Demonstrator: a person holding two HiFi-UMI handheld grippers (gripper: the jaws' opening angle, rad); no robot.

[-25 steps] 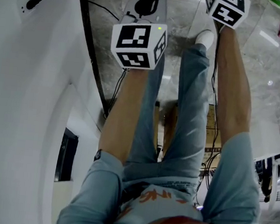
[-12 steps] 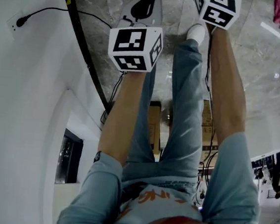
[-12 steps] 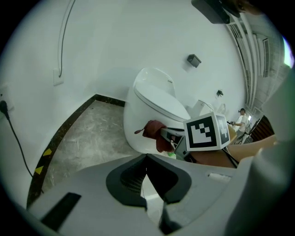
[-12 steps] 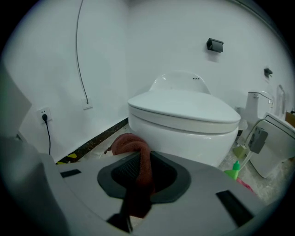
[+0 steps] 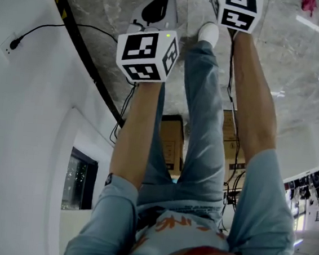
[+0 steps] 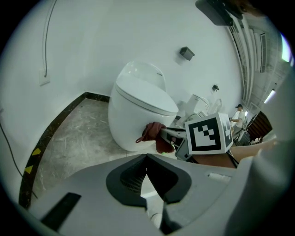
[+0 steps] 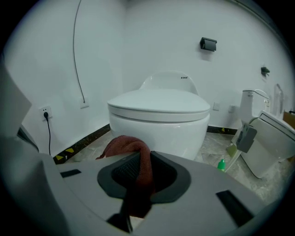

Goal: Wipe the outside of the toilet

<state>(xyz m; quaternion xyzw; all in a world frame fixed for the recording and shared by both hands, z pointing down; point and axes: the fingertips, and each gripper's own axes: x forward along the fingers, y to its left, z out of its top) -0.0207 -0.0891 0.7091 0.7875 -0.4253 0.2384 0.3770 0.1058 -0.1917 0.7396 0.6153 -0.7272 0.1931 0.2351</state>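
Note:
A white toilet (image 7: pixel 159 115) with its lid down stands against the white wall, straight ahead in the right gripper view. My right gripper (image 7: pixel 140 159) is shut on a dark red cloth (image 7: pixel 126 147), a short way in front of the bowl. In the left gripper view that cloth (image 6: pixel 154 133) hangs close beside the toilet's (image 6: pixel 138 103) lower side. My left gripper (image 6: pixel 146 159) is shut and holds nothing, farther back from the bowl. In the head view, both marker cubes (image 5: pixel 147 55) (image 5: pixel 237 8) show above the floor; the toilet is out of sight.
A small green bottle (image 7: pixel 221 163) stands on the floor right of the toilet, beside another white fixture (image 7: pixel 267 143). A wall socket with a black cable (image 7: pixel 45 113) sits at the left above a black-and-yellow skirting (image 7: pixel 78 145). A cardboard box (image 5: pixel 169 139) lies behind the person's legs.
In the head view both marker cubes have drifted slightly up and to the left, and the floor and wall have slid with them. The hold on the cloth looks the same.

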